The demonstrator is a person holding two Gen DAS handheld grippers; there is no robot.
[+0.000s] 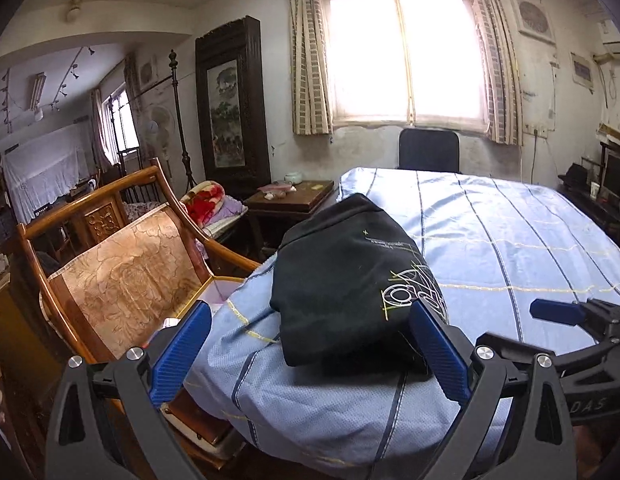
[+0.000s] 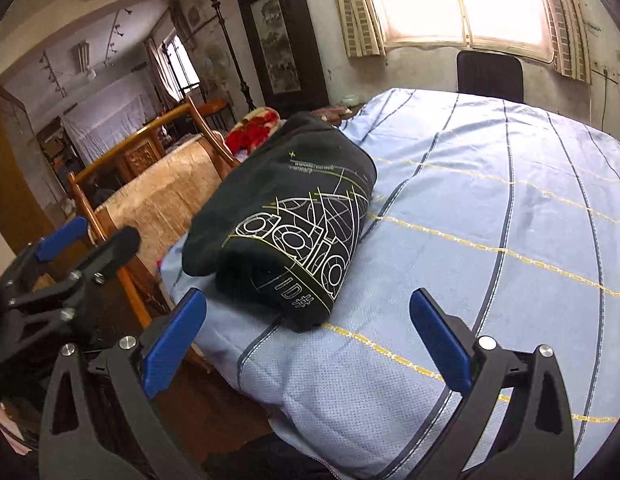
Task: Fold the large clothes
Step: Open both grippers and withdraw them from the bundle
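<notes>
The black garment point(image 2: 285, 216) lies folded into a compact bundle near the left edge of the bed point(image 2: 510, 240), print side up. Left gripper point(image 1: 310, 344): jaws apart, holding nothing, close to the bundle's near end. Right gripper point(image 2: 310, 344): jaws apart, empty, just short of the bundle. Judgement: folding looks essentially complete. Next move, if any, calls for tidying or moving the bundle away.

Blue striped bedspread point(image 1: 510, 240), wooden armchair point(image 1: 121, 264), bright curtained window point(image 1: 402, 56), dark office chair point(image 1: 428, 150)
</notes>
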